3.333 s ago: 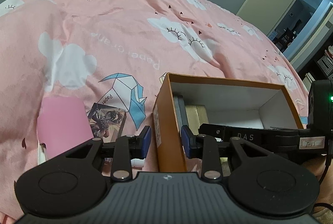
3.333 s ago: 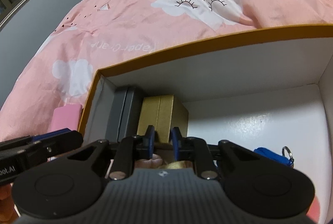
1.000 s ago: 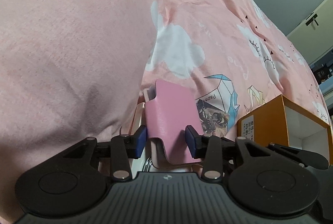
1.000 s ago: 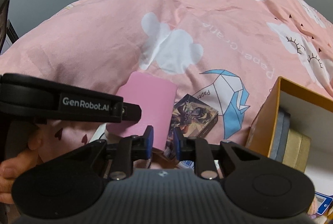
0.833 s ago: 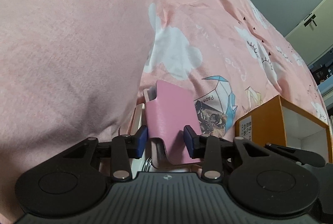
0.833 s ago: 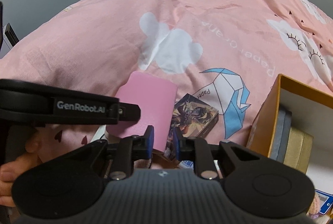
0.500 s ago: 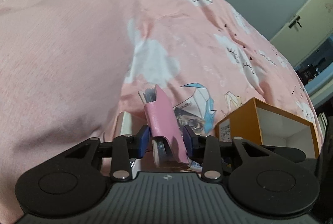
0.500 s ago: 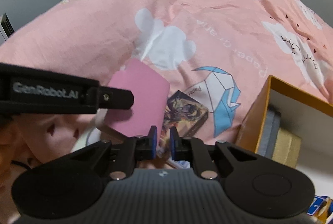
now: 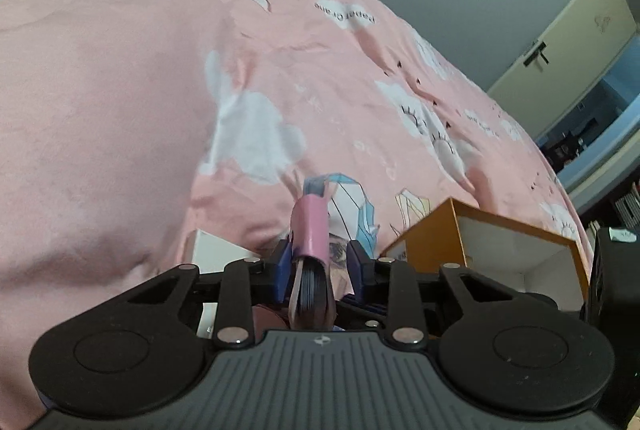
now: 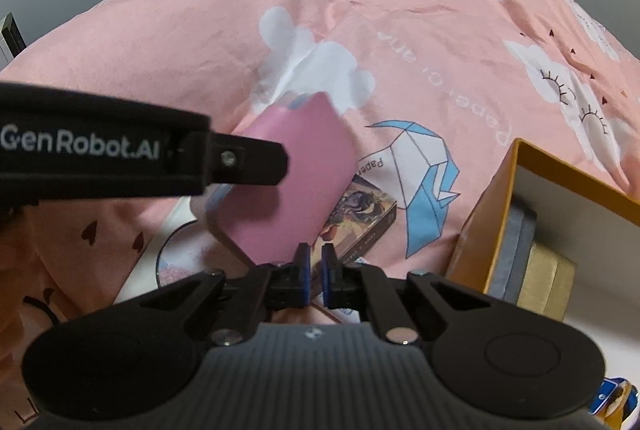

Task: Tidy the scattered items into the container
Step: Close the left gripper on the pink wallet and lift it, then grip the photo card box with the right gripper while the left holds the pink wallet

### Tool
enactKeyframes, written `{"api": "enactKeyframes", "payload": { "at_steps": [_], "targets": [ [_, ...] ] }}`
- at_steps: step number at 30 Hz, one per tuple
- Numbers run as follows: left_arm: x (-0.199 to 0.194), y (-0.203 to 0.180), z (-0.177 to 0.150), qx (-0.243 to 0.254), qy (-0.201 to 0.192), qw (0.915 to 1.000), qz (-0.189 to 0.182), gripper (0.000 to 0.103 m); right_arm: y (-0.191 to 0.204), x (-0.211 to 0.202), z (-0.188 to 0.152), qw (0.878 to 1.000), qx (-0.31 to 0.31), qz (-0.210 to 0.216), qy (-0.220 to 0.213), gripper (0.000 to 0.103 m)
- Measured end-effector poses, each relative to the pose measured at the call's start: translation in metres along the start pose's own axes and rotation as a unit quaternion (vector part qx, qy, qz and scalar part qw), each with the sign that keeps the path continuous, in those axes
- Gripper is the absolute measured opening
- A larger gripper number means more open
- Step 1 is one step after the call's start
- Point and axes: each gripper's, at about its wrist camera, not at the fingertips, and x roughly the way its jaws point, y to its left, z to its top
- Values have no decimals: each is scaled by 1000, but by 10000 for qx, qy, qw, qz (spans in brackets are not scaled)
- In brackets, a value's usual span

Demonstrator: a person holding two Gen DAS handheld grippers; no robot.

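A pink notebook (image 9: pixel 311 230) stands edge-on between the blue pads of my left gripper (image 9: pixel 320 264); the jaws are narrowed around it, with a gap showing on the right side. In the right wrist view the pink notebook (image 10: pixel 296 186) is lifted and tilted above the bedspread, the left gripper's finger (image 10: pixel 224 166) across it. My right gripper (image 10: pixel 315 270) is nearly shut and holds nothing, just in front of an illustrated card box (image 10: pixel 360 218). The orange box (image 10: pixel 496 198) with white inside stands at right, also in the left wrist view (image 9: pixel 432 242).
A grey case (image 10: pixel 516 242) and a gold box (image 10: pixel 548 282) stand inside the orange box. A white item with a dark ring (image 10: pixel 176 250) lies under the notebook. The pink cloud-print bedspread (image 10: pixel 400 30) bulges up at left. A door (image 9: pixel 560 42) is at far right.
My left gripper has narrowed on the pink notebook and raised it, turning it from flat to edge-on. My right gripper has come out of the orange box, moved left and closed further.
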Motion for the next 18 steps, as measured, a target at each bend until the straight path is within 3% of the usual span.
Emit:
{"api": "enactKeyframes", "payload": {
  "at_steps": [4, 6, 10, 15, 18],
  "targets": [
    [13, -5, -6, 71, 127, 9997, 213, 33, 1, 1, -1, 10000, -3, 52, 24, 8],
    [15, -7, -7, 165, 90, 9991, 379, 28, 1, 1, -1, 10000, 2, 50, 22, 8],
    [15, -2, -6, 98, 80, 9992, 388, 22, 1, 0, -1, 10000, 29, 69, 18, 8],
    [5, -2, -7, 152, -102, 9982, 576, 20, 1, -1, 0, 9999, 56, 84, 18, 9],
    [-5, 0, -4, 160, -264, 9974, 657, 20, 1, -3, 3, 9999, -34, 98, 33, 16]
  ]
}}
